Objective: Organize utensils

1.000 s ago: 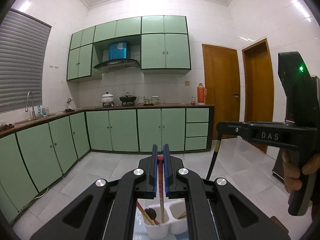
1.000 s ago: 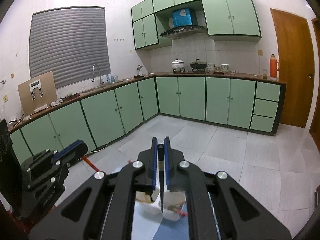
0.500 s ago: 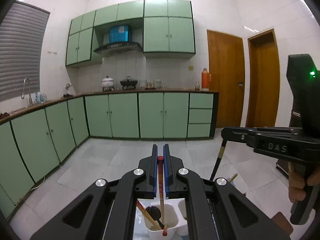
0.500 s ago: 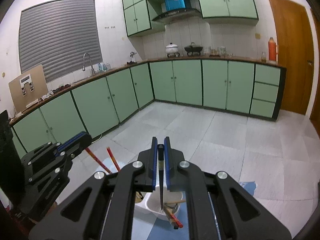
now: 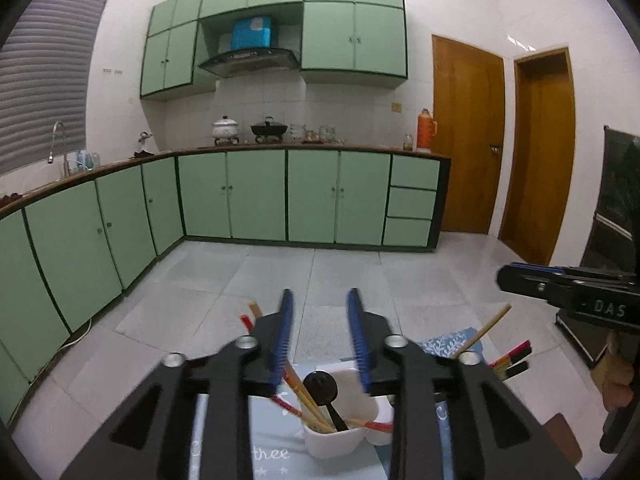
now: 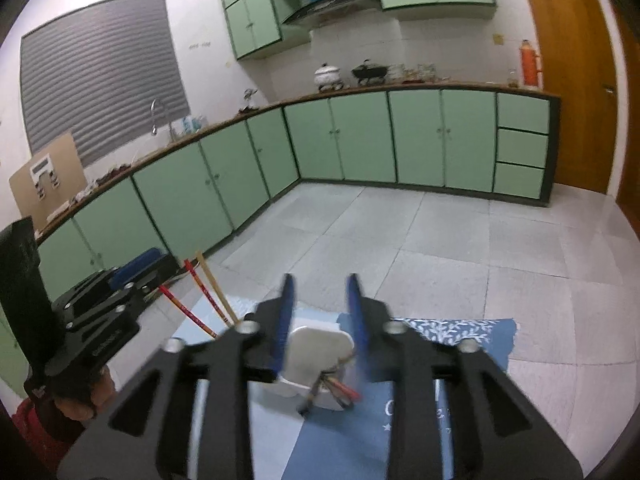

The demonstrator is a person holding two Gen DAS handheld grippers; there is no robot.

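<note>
Both hand-held grippers stand with jaws spread and nothing between them: the left hand-held gripper (image 5: 319, 338) hangs over the near cell of the white holder (image 5: 340, 438), the right hand-held gripper (image 6: 319, 322) over the same holder (image 6: 316, 350) seen from its own side. By my judgement a drop has just been made on each side, so the step in hand is the release, with the next pick to follow. Inside the near cell lean the chopsticks (image 5: 306, 398) and a black spoon (image 5: 326, 394), crossing one another; more chopsticks (image 6: 334, 390) lie tilted in the cell below the right jaws. Next move, I judge: lift straight up clear of the upright handles, then turn toward whatever loose utensils remain, which these views do not show. The holder sits on a blue mat (image 6: 452, 330) whose far edge falls away to the floor (image 6: 460, 236), so a nudge could tip it that way. Sideways room is tight, each tool just beside the other; upward it is free. Beyond lies open tile, then green cabinets (image 5: 256, 194).
</note>
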